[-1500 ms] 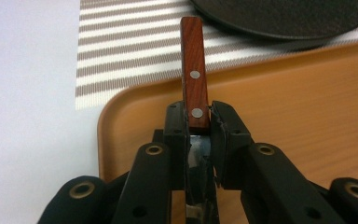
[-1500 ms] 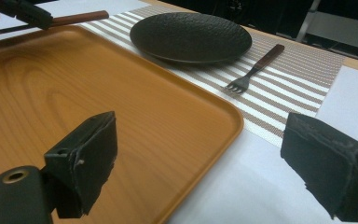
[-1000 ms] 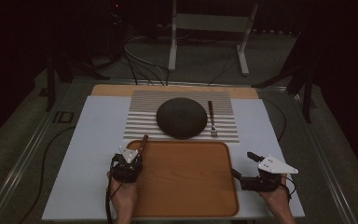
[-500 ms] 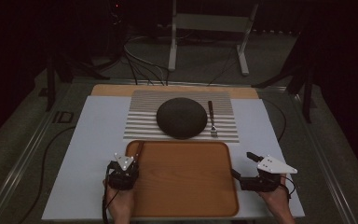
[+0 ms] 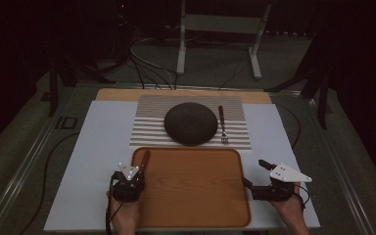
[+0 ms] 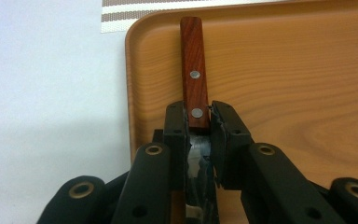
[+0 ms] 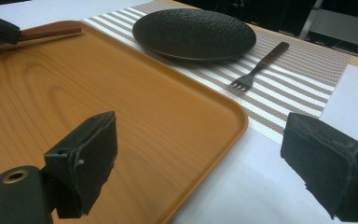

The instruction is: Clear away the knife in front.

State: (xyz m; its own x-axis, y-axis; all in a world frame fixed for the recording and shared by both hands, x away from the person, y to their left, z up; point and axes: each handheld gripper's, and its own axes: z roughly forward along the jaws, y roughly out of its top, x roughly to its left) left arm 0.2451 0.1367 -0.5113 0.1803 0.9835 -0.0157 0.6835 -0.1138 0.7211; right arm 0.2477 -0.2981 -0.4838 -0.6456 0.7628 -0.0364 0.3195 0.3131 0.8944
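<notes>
Knife (image 6: pixel 194 74) blade hidden between tool jaws

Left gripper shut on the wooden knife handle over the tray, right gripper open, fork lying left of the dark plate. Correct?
Not quite: the fork lies to the right of the dark plate, as the high view shows. The rest holds: left gripper shut on the wooden knife handle over the tray, right gripper open.

**Wood, rivets and matt black**

The reddish-brown polished wooden knife handle (image 6: pixel 194 70) carries two shiny metal rivets. The orange-brown tray (image 5: pixel 191 205) has a smooth wood-grain surface with a soft sheen. The round dark plate (image 7: pixel 195 32) looks matt and pebbled. The beige-and-white striped placemat (image 7: pixel 303 70) appears woven. The metal fork (image 7: pixel 256 67) has a dark wooden handle. The left gripper (image 6: pixel 198 122) has matt black plastic jaws with worn pads.
</notes>
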